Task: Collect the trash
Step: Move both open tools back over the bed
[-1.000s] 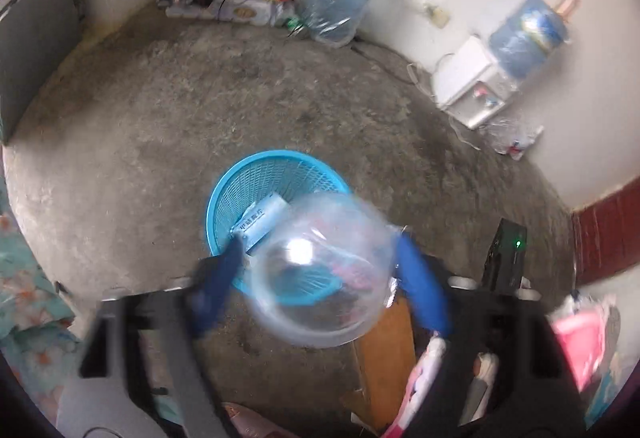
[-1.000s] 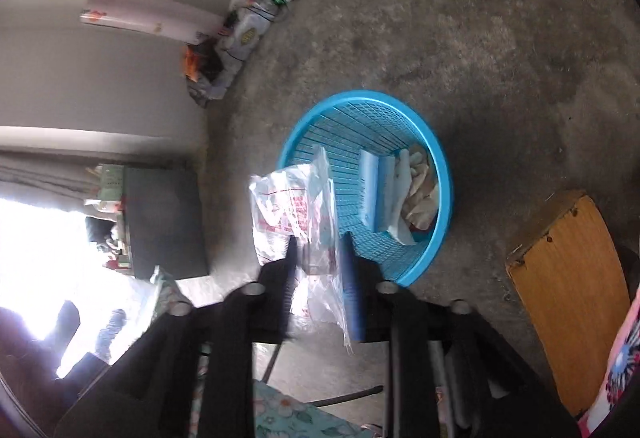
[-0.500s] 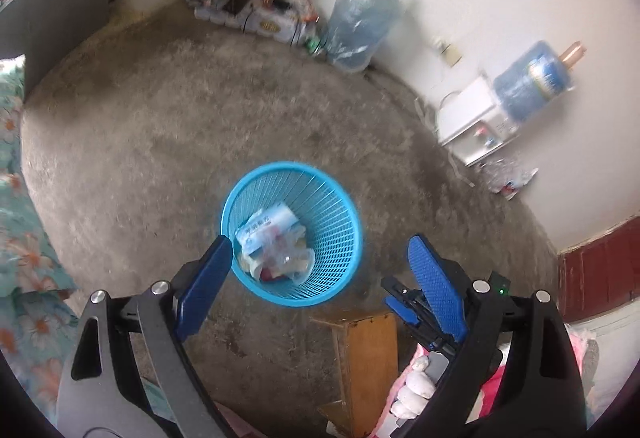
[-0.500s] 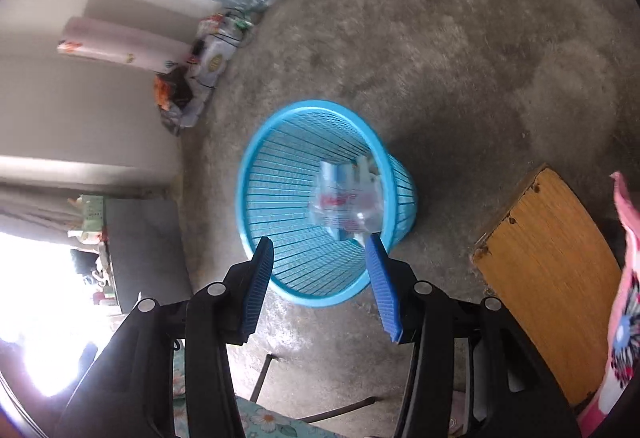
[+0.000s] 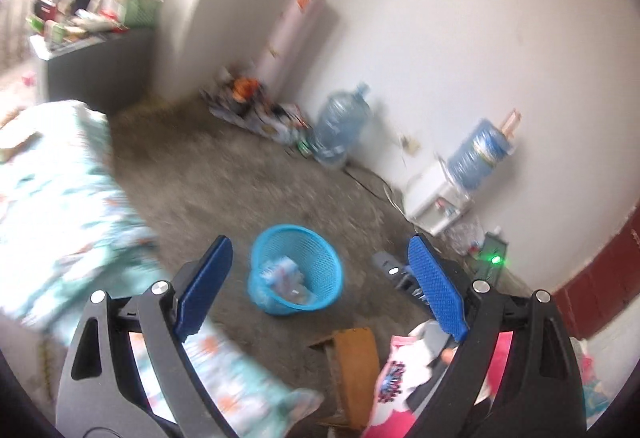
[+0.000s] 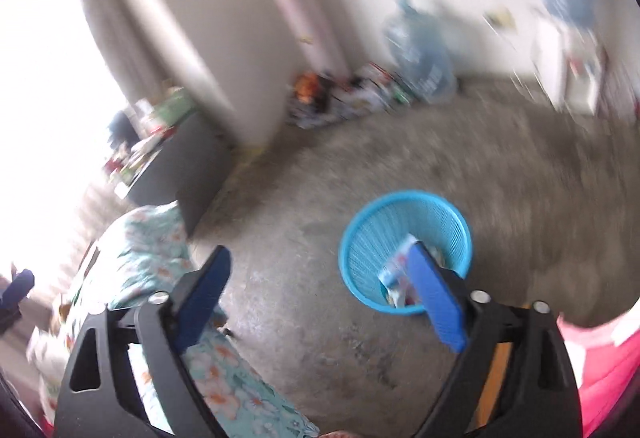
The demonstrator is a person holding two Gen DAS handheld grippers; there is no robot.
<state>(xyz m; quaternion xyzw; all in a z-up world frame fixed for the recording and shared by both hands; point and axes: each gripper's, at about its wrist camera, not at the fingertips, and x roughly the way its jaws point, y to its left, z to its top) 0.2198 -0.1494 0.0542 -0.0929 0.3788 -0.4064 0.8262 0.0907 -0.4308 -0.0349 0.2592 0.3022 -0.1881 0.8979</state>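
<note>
**A:** Both tongs were spread wide with nothing between the pads. The left gripper (image 5: 320, 286) hung above the floor with the blue basket (image 5: 296, 270) framed between its fingers, and the right gripper (image 6: 320, 298) sat high too, its right pad overlapping the basket (image 6: 404, 250) in view.

**B:** And the trash?

**A:** Wrappers and clear plastic (image 5: 282, 276) lay inside the basket, which stood upright on the concrete floor (image 5: 224, 190), near the wooden stool (image 5: 354, 354). Both views were blurred, so finer detail couldn't be read.

**B:** So what did the step ask for?

**A:** Probably looking for the next piece. I'd judge it best to slow the swing, keep the jaws wide, and check the floral bedding (image 5: 60, 190) and the floor before committing. The clutter by the wall (image 5: 256, 110) looked more like stored goods.
</note>
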